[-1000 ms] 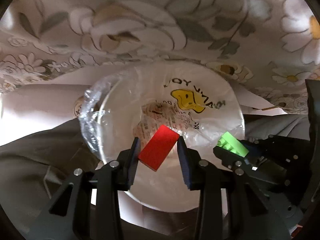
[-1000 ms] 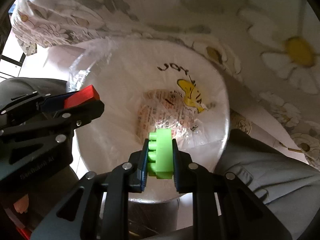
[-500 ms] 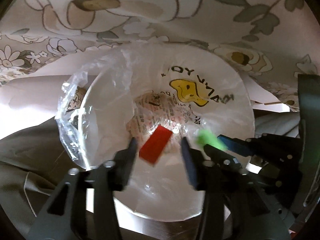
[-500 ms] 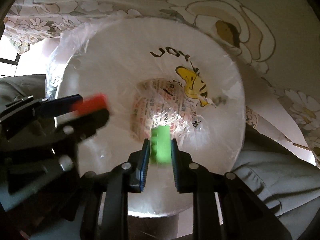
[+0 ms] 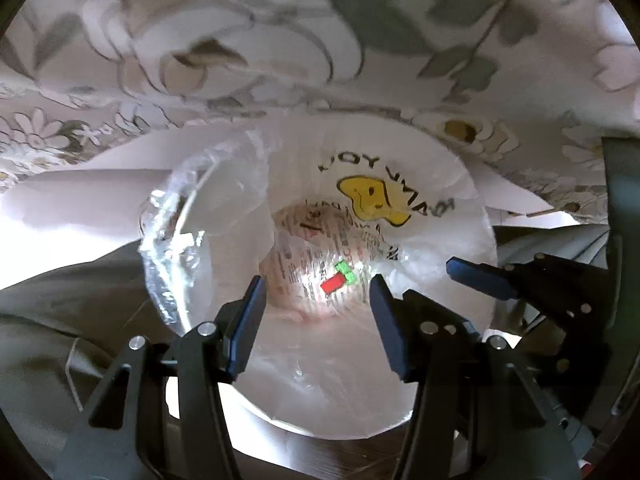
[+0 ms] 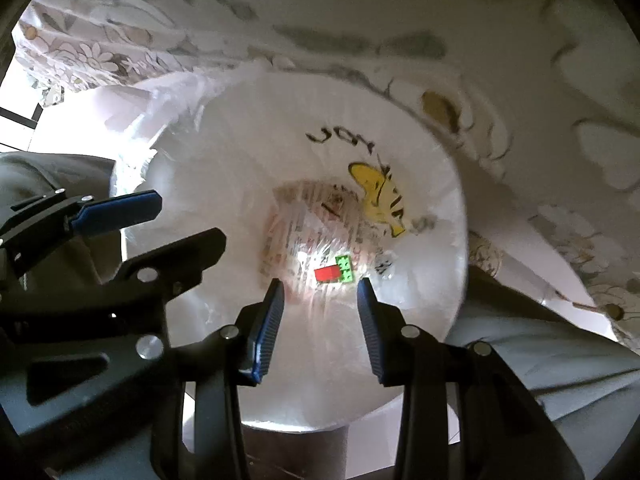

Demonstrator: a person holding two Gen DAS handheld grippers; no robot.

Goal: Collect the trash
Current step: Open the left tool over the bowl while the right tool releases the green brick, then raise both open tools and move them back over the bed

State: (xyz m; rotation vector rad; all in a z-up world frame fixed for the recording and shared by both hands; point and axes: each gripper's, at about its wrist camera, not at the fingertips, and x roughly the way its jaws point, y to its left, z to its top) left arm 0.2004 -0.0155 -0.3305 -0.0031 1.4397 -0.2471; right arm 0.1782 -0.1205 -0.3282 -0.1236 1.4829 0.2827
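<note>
drop step looks done: red block point(image 5: 333, 282) and green block point(image 5: 345, 272) lie touching at the bottom of the lined trash bin point(image 5: 460, 184). left gripper point(image 5: 316, 306) hangs over the mouth, fingers apart, nothing between. right gripper point(image 6: 320, 312) jaws are opening, also empty, block far below. next move probably lifts both straight up and out to look for more trash. room is tight: floral cloth point(image 5: 280, 40) overhangs the far rim, grippers close beside each other.
</note>
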